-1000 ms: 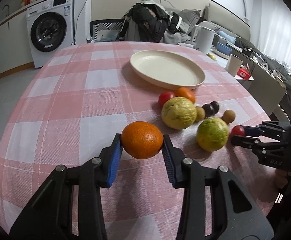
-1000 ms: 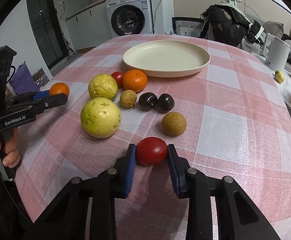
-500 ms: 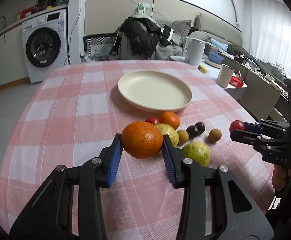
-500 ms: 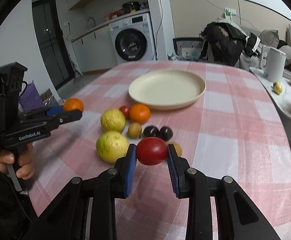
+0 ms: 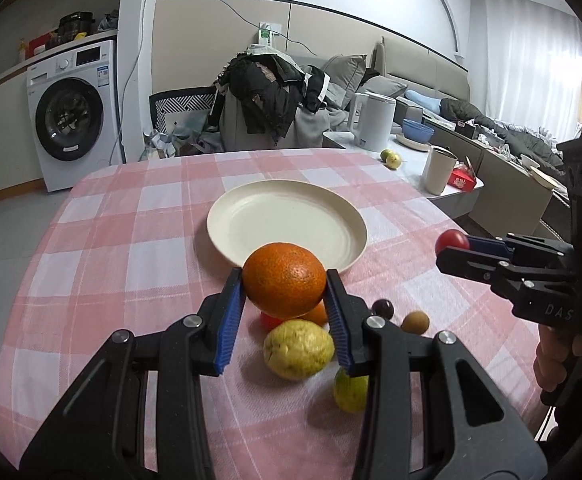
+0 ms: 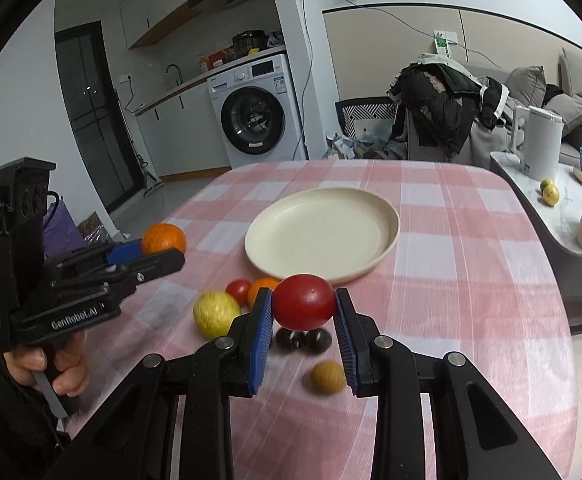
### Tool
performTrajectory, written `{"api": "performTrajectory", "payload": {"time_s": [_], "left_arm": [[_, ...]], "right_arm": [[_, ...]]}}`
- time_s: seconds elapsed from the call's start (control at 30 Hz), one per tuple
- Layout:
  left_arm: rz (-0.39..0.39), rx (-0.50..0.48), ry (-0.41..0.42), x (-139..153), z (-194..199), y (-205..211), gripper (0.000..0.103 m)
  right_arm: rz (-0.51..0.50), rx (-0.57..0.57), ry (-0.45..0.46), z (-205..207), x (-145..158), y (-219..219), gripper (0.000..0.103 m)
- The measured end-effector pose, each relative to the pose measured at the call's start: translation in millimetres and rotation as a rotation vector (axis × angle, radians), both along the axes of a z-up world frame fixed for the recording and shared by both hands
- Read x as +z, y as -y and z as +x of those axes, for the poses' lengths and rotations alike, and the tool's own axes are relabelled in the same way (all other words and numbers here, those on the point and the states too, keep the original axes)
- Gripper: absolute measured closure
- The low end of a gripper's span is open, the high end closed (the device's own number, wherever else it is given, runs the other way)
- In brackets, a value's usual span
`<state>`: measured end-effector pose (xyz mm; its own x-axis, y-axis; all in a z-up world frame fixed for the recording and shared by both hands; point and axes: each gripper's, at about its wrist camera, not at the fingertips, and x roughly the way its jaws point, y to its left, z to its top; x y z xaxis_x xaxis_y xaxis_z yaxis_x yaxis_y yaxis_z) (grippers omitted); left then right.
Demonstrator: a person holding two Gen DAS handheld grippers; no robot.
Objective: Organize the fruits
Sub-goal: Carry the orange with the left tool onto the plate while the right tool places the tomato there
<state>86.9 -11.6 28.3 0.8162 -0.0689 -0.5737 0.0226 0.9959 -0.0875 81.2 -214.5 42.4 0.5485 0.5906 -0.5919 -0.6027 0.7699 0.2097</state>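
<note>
My left gripper (image 5: pixel 285 286) is shut on an orange (image 5: pixel 284 279) and holds it in the air above the fruit pile, short of the cream plate (image 5: pixel 251 220). It also shows in the right wrist view (image 6: pixel 159 250). My right gripper (image 6: pixel 303 312) is shut on a red tomato (image 6: pixel 303 307), also raised above the table; it shows in the left wrist view (image 5: pixel 453 246). On the cloth below lie a yellow-green guava (image 5: pixel 299 348), a second guava (image 5: pixel 349 394), a small orange (image 6: pixel 265 286), a small tomato (image 6: pixel 238 289), dark plums (image 6: pixel 303 339) and a brown longan (image 6: pixel 328 377).
The pink checked tablecloth (image 5: pixel 131 248) covers a round table. A side counter at the right holds a white kettle (image 5: pixel 373 122), a cup (image 5: pixel 437 170) and two small fruits (image 5: pixel 391 158). A chair with clothes (image 5: pixel 267 100) stands behind the table; a washing machine (image 5: pixel 73 114) is at the far left.
Both grippers have risen well above the table with their fruits, and moved forward toward the plate. The fruit pile now lies beneath the fingers.
</note>
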Motion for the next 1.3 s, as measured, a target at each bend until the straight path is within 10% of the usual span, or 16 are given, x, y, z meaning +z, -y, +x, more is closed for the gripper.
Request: {"api": "performTrajectory", "payload": {"time_s": [1.3], "left_arm": [[0.052,0.008,-0.117,-53.2,122.9,-9.9,0.067]], "right_arm": [[-0.050,-0.065,-0.153,103.3,-42.0,-48.5,0.071]]}}
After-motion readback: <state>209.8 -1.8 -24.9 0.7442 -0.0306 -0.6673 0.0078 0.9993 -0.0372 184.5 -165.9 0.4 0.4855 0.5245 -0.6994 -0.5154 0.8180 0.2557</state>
